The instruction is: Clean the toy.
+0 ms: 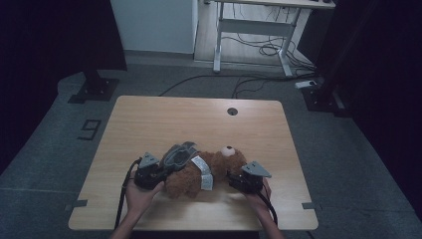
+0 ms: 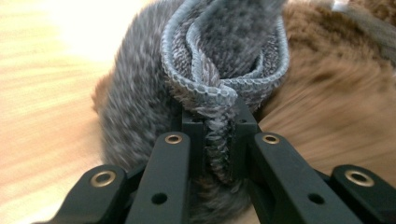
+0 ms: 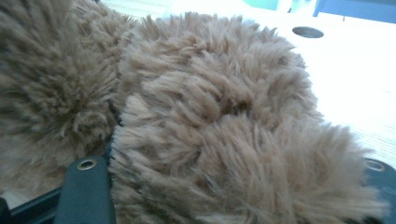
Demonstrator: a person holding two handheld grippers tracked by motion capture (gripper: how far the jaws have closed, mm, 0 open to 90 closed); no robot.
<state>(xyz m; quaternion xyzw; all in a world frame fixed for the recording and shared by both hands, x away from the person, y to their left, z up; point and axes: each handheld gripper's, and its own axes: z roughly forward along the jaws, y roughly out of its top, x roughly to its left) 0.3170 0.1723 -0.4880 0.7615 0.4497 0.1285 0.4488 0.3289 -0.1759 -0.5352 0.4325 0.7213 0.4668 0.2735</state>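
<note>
A brown teddy bear (image 1: 221, 162) lies on its back on the wooden table (image 1: 164, 114), head toward the right. A grey knitted garment (image 1: 179, 154) bunches over its left end. My left gripper (image 1: 158, 172) is shut on that garment; in the left gripper view the folded ribbed hem (image 2: 224, 70) is pinched between the black jaws of my left gripper (image 2: 217, 140), with brown fur (image 2: 336, 93) beside it. My right gripper (image 1: 234, 178) is at the bear's head end, and in the right gripper view thick fur (image 3: 210, 116) bulges between the jaws of my right gripper (image 3: 233, 182), which grip it.
A round cable hole (image 1: 232, 111) sits near the table's far edge. Beyond the table stand a white desk frame (image 1: 254, 30) with loose cables on the floor, and two black stand bases (image 1: 94, 89) (image 1: 321, 97). Bare tabletop lies behind the bear.
</note>
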